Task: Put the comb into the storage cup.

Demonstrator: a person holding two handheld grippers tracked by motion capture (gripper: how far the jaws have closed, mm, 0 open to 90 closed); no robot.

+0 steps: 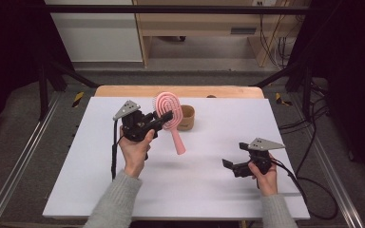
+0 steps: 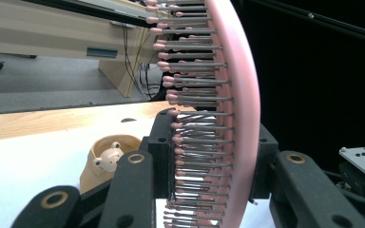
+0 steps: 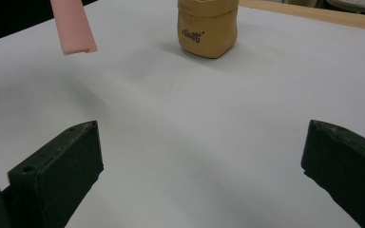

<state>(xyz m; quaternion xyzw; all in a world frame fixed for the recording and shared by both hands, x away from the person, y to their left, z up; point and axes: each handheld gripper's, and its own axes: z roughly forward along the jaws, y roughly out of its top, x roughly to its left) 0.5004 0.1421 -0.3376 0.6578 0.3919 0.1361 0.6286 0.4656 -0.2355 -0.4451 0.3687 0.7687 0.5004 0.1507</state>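
The left gripper is clenched on the oval head of the pink plastic hairbrush, lifted above the white table — its straight, smooth handle slants down toward the person, its thin, round-tipped bristles face sideways. The right gripper hangs with jaws wide apart, holding nothing — beyond it stands a soft tan pouch.

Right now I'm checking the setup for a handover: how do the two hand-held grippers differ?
The left hand-held gripper is shut on the pink plastic hairbrush, raised above the white table; the right hand-held gripper is open, holds nothing and sits lower. Both have black jaws and a grey plate on top.
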